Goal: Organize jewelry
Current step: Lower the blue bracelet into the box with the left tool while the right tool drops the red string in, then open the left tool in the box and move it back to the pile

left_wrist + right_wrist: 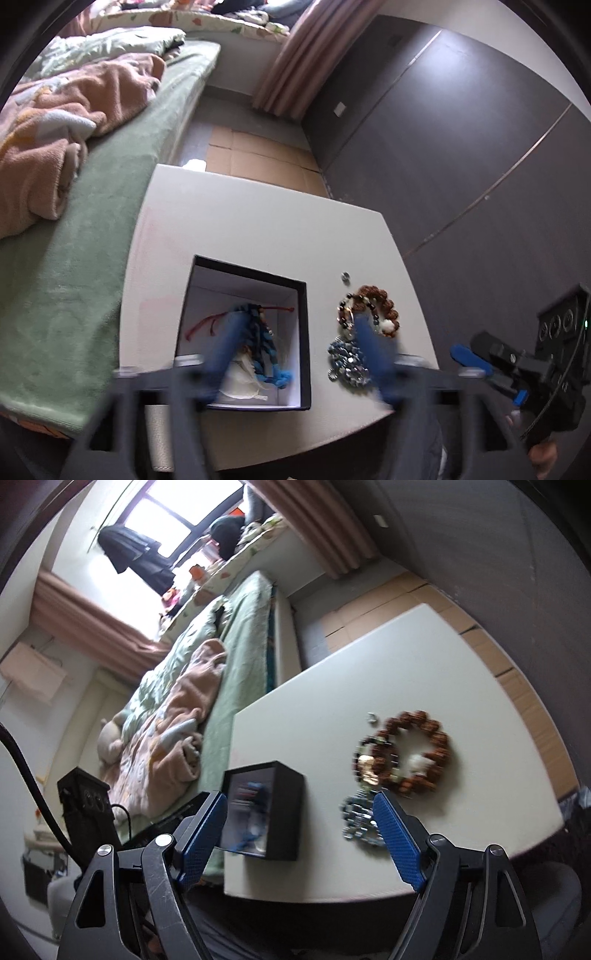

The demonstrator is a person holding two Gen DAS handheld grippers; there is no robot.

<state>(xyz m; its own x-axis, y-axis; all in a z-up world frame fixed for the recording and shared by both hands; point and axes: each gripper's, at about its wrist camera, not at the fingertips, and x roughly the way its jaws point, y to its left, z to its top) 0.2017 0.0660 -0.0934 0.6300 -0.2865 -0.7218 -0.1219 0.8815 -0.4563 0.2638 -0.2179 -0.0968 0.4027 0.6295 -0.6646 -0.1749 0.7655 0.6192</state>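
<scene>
A dark box [303, 332] with a white inside stands open on the white table [240, 229]. It holds a blue braided bracelet [266, 343] and a red cord [207, 323]. To its right on the table lie a brown bead bracelet [388, 301], a blue-silver bracelet [345, 360] and a small silver ring [346, 276]. My left gripper [295, 317] is open and empty, blurred, above the box's right wall. My right gripper [299, 805] is open and empty before the table's front edge; the box [284, 808], brown bracelet [436, 753] and blue-silver bracelet [356, 819] show beyond it.
A bed with a green sheet [92, 240] and a peach blanket [55, 122] runs along the table's left side. A dark wall [461, 129] stands to the right. Cardboard [258, 151] covers the floor beyond the table.
</scene>
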